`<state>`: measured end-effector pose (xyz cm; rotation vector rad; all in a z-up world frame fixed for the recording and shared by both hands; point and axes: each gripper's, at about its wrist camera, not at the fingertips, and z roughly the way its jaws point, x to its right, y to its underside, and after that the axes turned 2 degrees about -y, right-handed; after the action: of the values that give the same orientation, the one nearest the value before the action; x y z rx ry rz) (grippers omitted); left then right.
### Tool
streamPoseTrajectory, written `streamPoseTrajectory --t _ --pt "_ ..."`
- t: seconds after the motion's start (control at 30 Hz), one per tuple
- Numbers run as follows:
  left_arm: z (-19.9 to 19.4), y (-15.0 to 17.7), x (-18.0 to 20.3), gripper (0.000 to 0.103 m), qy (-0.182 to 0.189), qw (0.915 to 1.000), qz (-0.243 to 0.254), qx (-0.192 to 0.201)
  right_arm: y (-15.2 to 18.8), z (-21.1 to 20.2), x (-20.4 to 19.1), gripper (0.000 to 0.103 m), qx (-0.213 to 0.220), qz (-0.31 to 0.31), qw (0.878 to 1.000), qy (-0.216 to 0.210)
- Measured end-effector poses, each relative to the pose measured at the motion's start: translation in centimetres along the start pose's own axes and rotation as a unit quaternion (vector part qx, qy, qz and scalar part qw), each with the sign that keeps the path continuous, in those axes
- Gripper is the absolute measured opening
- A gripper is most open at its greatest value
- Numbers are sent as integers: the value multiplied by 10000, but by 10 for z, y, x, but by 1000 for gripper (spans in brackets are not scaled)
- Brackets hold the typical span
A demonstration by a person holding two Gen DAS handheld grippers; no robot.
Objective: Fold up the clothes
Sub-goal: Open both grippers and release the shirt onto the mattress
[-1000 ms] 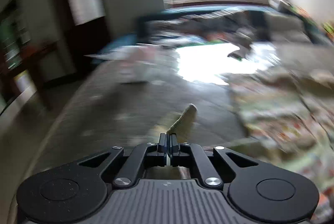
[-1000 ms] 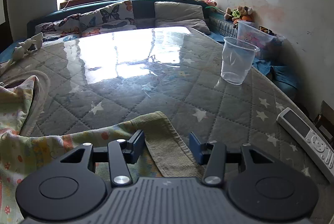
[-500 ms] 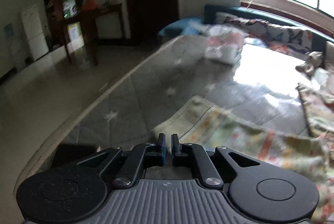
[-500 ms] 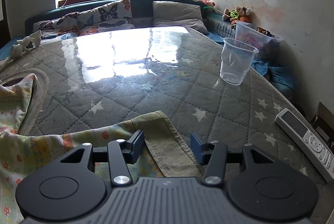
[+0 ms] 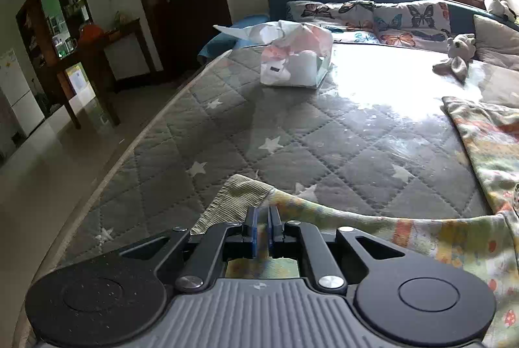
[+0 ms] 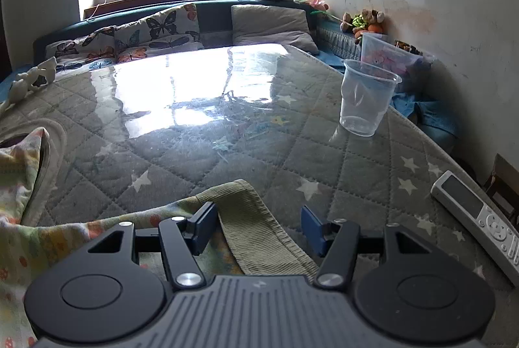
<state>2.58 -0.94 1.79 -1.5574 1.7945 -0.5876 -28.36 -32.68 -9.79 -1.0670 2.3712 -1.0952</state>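
Now the left gripper [image 5: 263, 216] is pinched nearly together over the garment [image 5: 421, 237], and the right gripper [image 6: 256, 226], wide apart around its cuff [image 6: 259, 234], should squeeze it snugly.

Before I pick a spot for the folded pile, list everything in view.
printed garment: one, pastel pattern with green ribbed cuffs, near edge of bed
mattress: one, grey quilted with stars, under clear plastic
tissue pack: one, white-pink, far left
plastic cup: one, clear, upright, right side
remote: one, white, right edge
butterfly pillows: two, headboard
plush toy: one, grey-white, far end
left gripper: jaws nearly closed over a cuff
right gripper: jaws open either side of a cuff
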Motion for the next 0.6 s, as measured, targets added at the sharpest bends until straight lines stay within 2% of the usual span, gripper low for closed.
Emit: streamPoseTrajectory --t 0.07,0.13,0.27,0.33,0.37,0.47,0.6 --pt "-6 -3 2 8 11 10000 28 -15 -1 -4 -4 56 -17 -132 9999 29" --pt "-16 -5 6 13 113 9999 86 69 -2 -13 -12 55 -6 -262 9996 -91" --pt "-34 -15 29 22 516 9976 360 276 -12 -26 -37 52 -16 -566 9960 -695" --pt "-41 -20 45 32 735 9953 507 369 -20 -26 -51 48 -63 -582 9926 -1065" --pt "-43 -22 53 33 830 9940 585 413 -25 -25 -57 45 -104 -563 9902 -1271" --pt "-46 -30 75 37 1041 9903 781 489 -42 -17 -83 43 -235 -517 9817 -1817" --pt "-44 -43 103 41 1273 9854 992 537 -67 -2 -121 43 -358 -513 9706 -2324"
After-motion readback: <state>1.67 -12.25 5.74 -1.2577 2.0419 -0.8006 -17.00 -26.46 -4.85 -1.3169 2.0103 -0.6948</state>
